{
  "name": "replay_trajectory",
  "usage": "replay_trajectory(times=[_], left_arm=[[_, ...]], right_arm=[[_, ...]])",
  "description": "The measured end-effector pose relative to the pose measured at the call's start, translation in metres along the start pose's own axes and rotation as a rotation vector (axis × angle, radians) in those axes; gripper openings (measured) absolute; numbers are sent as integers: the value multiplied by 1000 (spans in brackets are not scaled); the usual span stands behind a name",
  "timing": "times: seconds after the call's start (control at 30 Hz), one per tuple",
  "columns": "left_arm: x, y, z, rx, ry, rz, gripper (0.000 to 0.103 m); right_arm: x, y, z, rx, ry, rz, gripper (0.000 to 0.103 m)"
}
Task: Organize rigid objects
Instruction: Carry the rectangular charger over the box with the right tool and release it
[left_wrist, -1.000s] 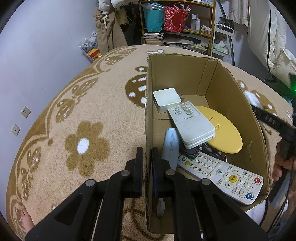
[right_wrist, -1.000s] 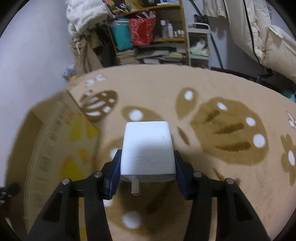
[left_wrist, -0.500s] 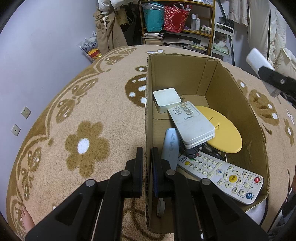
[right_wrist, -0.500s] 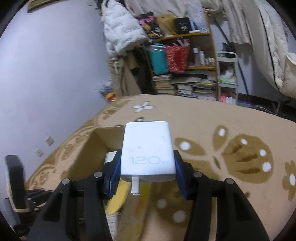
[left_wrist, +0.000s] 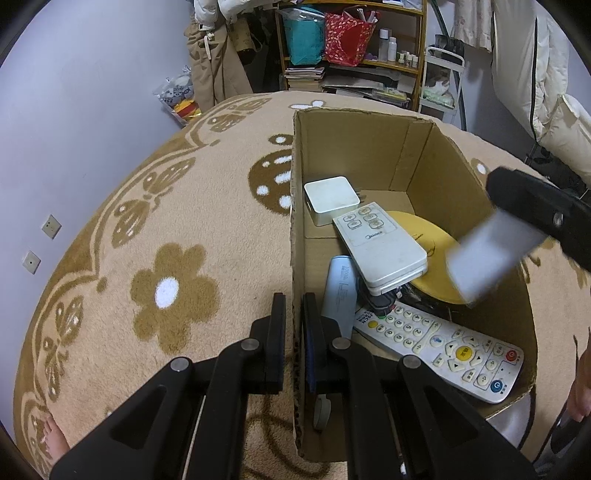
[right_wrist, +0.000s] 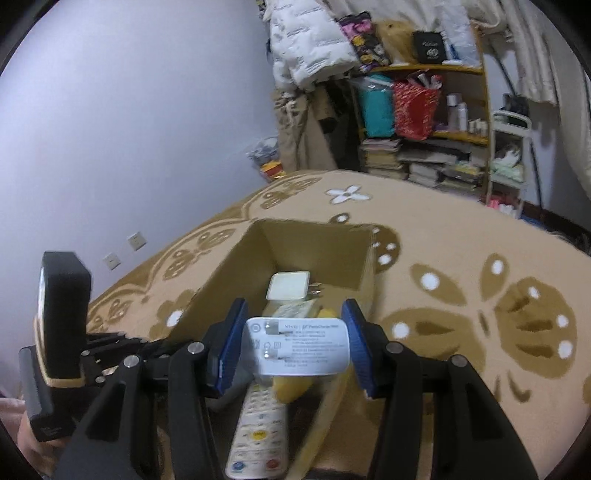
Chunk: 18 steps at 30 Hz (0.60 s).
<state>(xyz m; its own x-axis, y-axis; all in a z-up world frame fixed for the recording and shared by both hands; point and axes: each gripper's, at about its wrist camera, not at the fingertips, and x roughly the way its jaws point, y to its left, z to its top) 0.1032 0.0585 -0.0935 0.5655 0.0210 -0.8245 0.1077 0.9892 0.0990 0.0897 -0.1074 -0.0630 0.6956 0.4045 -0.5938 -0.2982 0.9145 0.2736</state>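
The white charger sits between the blue pads of the right tongs, which look spread apart, a gap on each side, right over the open cardboard box. It's blurry in the left view. Inside the box: a big remote, a white flat remote, a yellow disc. The left tongs are clamped on the box's left wall.

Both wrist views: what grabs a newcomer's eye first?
The white charger sits between the right gripper's spread blue pads, above the open cardboard box. Below lie a yellow disc, a white remote and a second white adapter. The left gripper clamps the box's near wall.
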Motion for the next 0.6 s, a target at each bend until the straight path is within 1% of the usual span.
replay_trajectory(times=[0.13, 0.23, 0.4, 0.47, 0.53, 0.6], left_arm=[[-1, 1, 0, -1, -2, 3, 11], [-9, 3, 1, -7, -20, 0, 11], [-27, 6, 3, -5, -61, 3, 13], [-39, 8, 3, -7, -87, 12, 14], [-49, 12, 4, -19, -105, 14, 16], [-61, 18, 4, -40, -127, 4, 19]], right_arm=[[-6, 10, 0, -44, -26, -33, 55], [-15, 9, 3, -34, -47, -43, 56], [-30, 6, 9, -11, -49, -78, 56], [-36, 6, 12, 0, -51, -91, 59], [-45, 8, 15, 0, -56, -118, 71], [-55, 12, 16, -7, -71, -147, 77]])
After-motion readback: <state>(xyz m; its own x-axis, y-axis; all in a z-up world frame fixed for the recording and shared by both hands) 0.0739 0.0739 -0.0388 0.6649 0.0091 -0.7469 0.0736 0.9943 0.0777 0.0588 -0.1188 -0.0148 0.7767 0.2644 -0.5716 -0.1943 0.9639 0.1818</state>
